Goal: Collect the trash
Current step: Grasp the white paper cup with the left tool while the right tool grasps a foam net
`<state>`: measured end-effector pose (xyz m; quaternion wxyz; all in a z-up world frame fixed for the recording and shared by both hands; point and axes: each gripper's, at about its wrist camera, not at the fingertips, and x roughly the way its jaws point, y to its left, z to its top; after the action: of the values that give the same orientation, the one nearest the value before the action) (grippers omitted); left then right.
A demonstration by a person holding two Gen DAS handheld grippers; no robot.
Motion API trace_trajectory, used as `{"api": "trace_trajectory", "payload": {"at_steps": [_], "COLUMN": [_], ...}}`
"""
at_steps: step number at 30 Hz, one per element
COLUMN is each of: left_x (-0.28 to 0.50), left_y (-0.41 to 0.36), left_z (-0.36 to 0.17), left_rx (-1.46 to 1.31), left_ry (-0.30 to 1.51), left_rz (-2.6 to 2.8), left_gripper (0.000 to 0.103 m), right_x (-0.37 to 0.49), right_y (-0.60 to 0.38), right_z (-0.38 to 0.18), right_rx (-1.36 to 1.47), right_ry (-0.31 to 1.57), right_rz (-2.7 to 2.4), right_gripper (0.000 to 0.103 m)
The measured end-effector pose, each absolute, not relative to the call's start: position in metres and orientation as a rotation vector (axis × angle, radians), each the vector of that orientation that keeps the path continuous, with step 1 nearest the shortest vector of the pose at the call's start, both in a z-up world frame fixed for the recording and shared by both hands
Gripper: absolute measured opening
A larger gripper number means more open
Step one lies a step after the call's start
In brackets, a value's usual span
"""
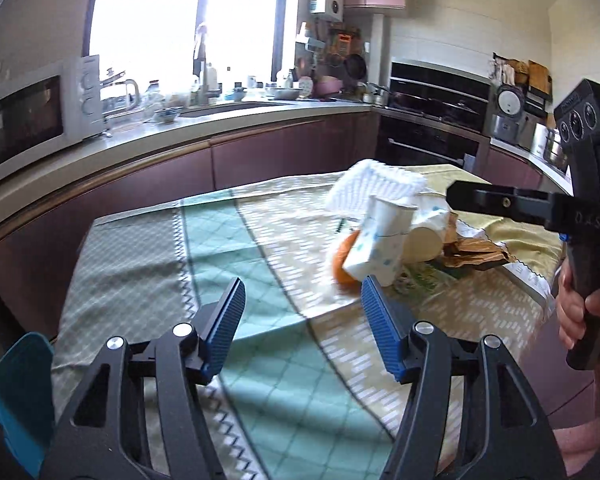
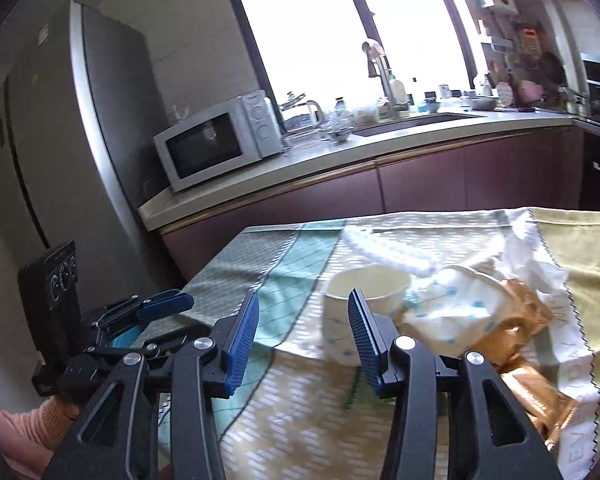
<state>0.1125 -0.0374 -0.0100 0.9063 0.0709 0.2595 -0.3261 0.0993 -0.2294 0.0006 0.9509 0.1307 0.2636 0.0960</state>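
Observation:
A pile of trash lies on the patterned tablecloth [image 1: 228, 240]: an upright paper cup [image 1: 380, 240] with blue dots, a second cup on its side [image 1: 424, 236], an orange thing [image 1: 342, 264] behind them, brown crumpled wrapping [image 1: 476, 254] and white foam netting [image 1: 376, 188]. In the right wrist view the upright cup [image 2: 360, 304], the tipped cup [image 2: 452, 316], the brown wrapping [image 2: 528, 344] and the netting [image 2: 388, 256] show. My left gripper [image 1: 302, 304] is open and empty, just short of the cups. My right gripper [image 2: 302, 322] is open, its right finger in front of the upright cup.
A blue bin rim [image 1: 20, 396] sits at the table's left near corner. A counter behind holds a microwave [image 1: 32, 120], a sink [image 1: 236, 106] and dishes; an oven [image 1: 432, 120] stands right. A fridge [image 2: 72, 128] stands left of the counter. The right gripper's body [image 1: 540, 208] hangs over the trash.

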Motion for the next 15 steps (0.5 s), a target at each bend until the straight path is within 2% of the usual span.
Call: {"api": "trace_trajectory", "payload": {"at_steps": [4, 12, 15], "left_x": [0.108, 0.140, 0.152], "left_y": [-0.090, -0.136, -0.136], "left_z": [-0.016, -0.029, -0.034], "left_rx": [0.207, 0.236, 0.221], "left_ry": [0.530, 0.584, 0.617], "left_rz": [-0.718, -0.718, -0.711], "left_gripper": [0.066, 0.067, 0.058], "right_x": [0.114, 0.147, 0.156], "right_y": [-0.255, -0.254, -0.251], "right_z": [-0.003, -0.018, -0.021], "right_rx": [0.229, 0.061, 0.015], "right_ry": [0.535, 0.601, 0.609], "right_rz": [0.116, 0.100, 0.109], "right_gripper": [0.051, 0.055, 0.055]}}
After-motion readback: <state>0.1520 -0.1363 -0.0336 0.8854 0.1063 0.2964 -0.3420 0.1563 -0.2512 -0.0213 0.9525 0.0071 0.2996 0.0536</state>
